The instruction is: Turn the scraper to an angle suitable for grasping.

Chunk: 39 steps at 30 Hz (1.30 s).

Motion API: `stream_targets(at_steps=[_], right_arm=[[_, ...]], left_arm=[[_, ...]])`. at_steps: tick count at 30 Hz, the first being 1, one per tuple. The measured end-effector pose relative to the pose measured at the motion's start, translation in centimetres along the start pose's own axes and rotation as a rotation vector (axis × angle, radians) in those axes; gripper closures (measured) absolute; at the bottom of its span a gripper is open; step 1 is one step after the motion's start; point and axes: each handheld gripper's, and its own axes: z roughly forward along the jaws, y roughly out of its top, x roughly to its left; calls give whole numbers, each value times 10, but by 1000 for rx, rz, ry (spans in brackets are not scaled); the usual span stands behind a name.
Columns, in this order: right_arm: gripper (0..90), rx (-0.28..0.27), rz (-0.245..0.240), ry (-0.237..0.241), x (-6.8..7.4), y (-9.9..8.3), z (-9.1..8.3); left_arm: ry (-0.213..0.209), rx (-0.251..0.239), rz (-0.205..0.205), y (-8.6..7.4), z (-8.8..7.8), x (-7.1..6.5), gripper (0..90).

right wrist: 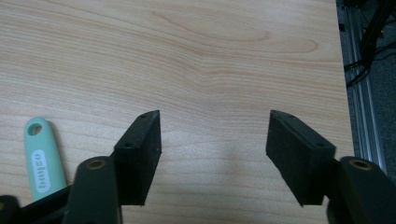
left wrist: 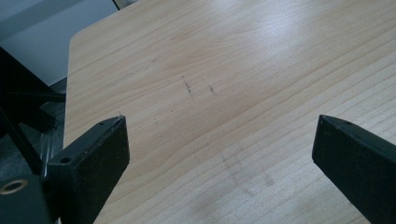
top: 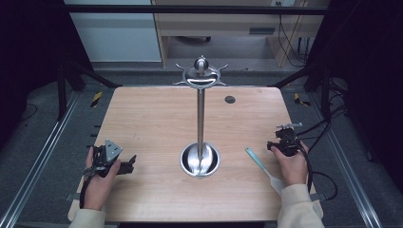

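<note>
Both tools low over table (top: 157, 118): left tool (top: 129, 165), right tool (top: 280, 141), jaws parted.

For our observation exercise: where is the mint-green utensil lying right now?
In the high view, the mint-green utensil lies on the table's right side, between the steel stand's base and the right hand-held gripper.

spatula (right wrist: 43, 161): I see handle only, lower end cut by frame edge | handle lettering: I cannot read it
</note>
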Motion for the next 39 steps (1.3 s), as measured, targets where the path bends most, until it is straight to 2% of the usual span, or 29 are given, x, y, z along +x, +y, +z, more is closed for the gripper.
stream_targets(at_steps=[3, 6, 10, 15, 22, 25, 30, 39], right_arm=[[511, 4, -24, 29, 5, 0, 1], [610, 17, -84, 67, 13, 0, 4], [756, 6, -152, 106, 23, 1, 4], [879, 7, -199, 146, 32, 0, 3], [900, 23, -223, 230, 42, -1, 4], [900, 35, -254, 245, 46, -1, 6], [900, 46, -269, 246, 53, -2, 8], [900, 61, -273, 248, 52, -2, 10]], left_arm=[[-3, 4, 2, 0, 1, 0, 37], [-4, 7, 9, 0, 1, -1, 37], [-1, 7, 14, 0, 1, -1, 37], [1, 6, 14, 0, 1, -1, 37], [-1, 11, 20, 1, 1, -2, 37], [-3, 13, 23, 1, 1, -2, 36], [-6, 16, 26, 1, 1, -2, 36], [-6, 18, 30, 0, 2, -3, 35]])
